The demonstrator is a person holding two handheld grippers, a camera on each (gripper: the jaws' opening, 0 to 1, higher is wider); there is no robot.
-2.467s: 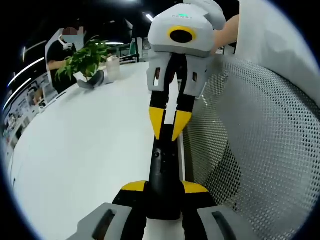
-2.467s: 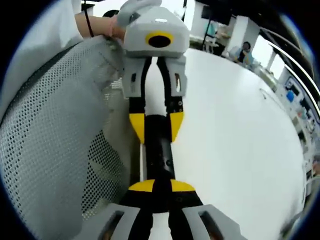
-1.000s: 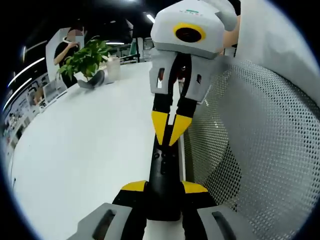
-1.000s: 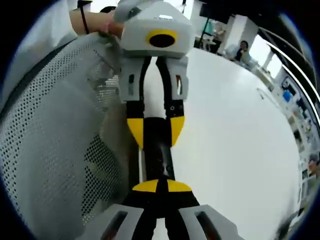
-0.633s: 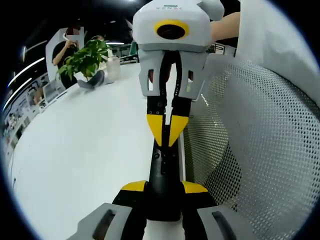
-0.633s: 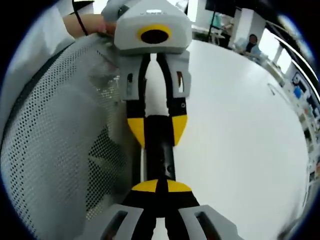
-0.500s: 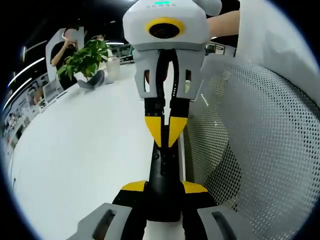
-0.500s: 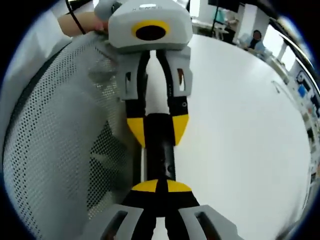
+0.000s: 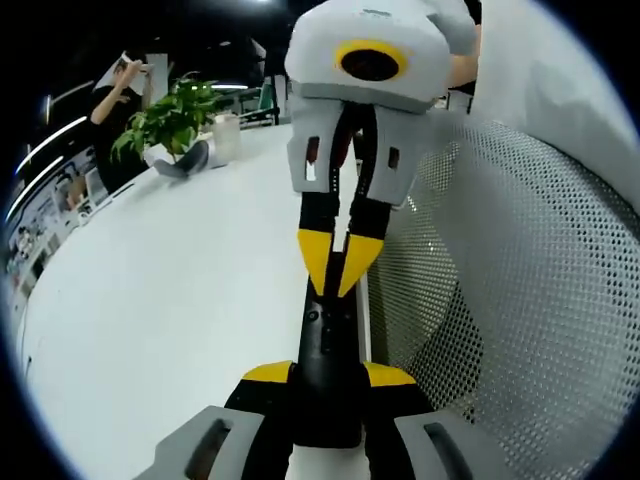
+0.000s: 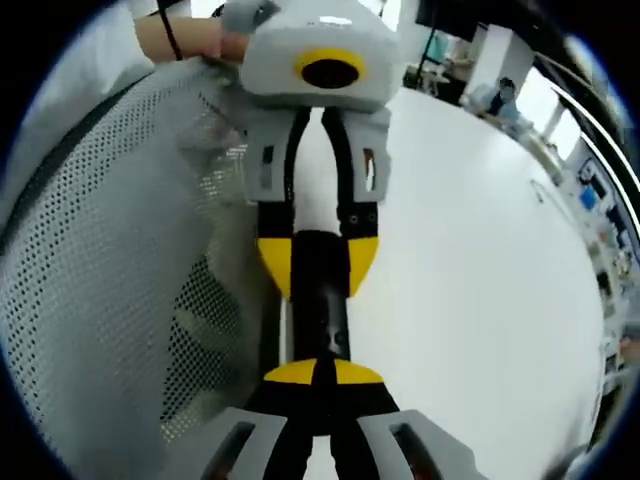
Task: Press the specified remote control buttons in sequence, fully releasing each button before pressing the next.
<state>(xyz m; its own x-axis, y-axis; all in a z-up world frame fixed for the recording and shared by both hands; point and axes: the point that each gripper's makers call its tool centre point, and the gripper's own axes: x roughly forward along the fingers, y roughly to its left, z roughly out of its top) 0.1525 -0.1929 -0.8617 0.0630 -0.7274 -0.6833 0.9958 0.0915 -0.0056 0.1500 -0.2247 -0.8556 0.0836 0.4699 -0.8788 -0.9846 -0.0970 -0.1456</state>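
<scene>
Remote control (image 9: pixel 325 345): slim, rigid black bar, likely light and smooth-sided. Left gripper (image 9: pixel 326 375) clamps its near end across the width, a sound hold. Right gripper (image 10: pixel 316 374), jaws together, tips on its face.

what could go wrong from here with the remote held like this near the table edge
The left gripper clamps one end of the black remote while the shut tips of the right gripper bear on its face; a hard press could lever it out of the grip. The remote sits near the white table edge by the mesh fabric, so a slip may drop it out of view.
</scene>
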